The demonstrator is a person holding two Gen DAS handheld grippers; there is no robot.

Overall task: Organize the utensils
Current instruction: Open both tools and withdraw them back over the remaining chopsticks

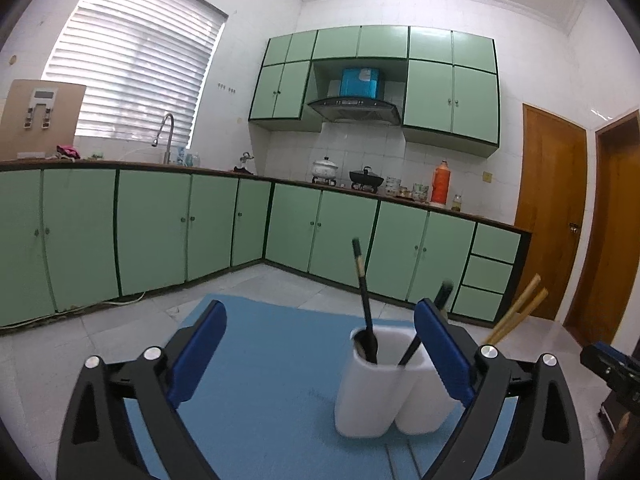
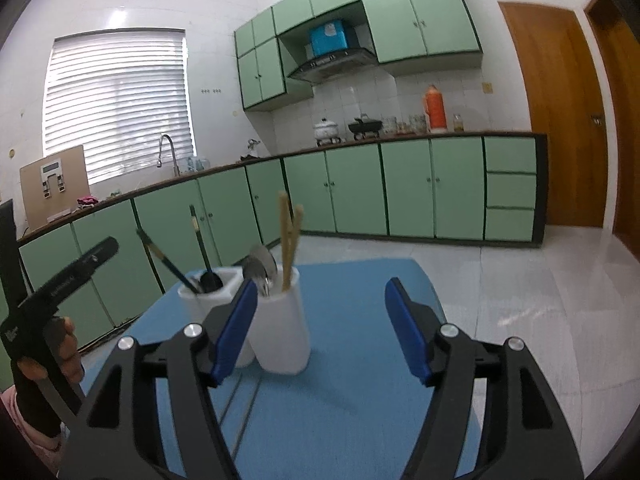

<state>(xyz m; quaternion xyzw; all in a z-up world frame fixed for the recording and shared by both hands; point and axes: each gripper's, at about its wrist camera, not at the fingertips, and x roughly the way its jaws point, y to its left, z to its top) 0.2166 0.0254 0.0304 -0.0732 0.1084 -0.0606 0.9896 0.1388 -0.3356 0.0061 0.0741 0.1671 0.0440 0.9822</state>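
Observation:
A white utensil holder [image 1: 372, 396] with side-by-side compartments stands on the blue mat [image 1: 260, 360]. Black chopsticks [image 1: 365, 300] lean out of its left compartment, and bamboo chopsticks [image 1: 516, 316] stick out behind my right finger. My left gripper [image 1: 320, 308] is open, with the holder just ahead near its right pad, not gripped. In the right wrist view the holder [image 2: 280, 328] carries black chopsticks [image 2: 200, 240], metal spoons [image 2: 260, 264] and bamboo chopsticks [image 2: 290, 236]. My right gripper [image 2: 322, 286] is open over the mat [image 2: 352, 360], empty, with the holder at its left finger.
Green cabinets [image 1: 160, 224] line the walls under a dark worktop with a tap [image 1: 168, 136], pots [image 1: 326, 168] and an orange flask [image 1: 440, 182]. Wooden doors [image 1: 552, 208] stand at the right. A hand [image 2: 68, 344] holds the left gripper at the left edge.

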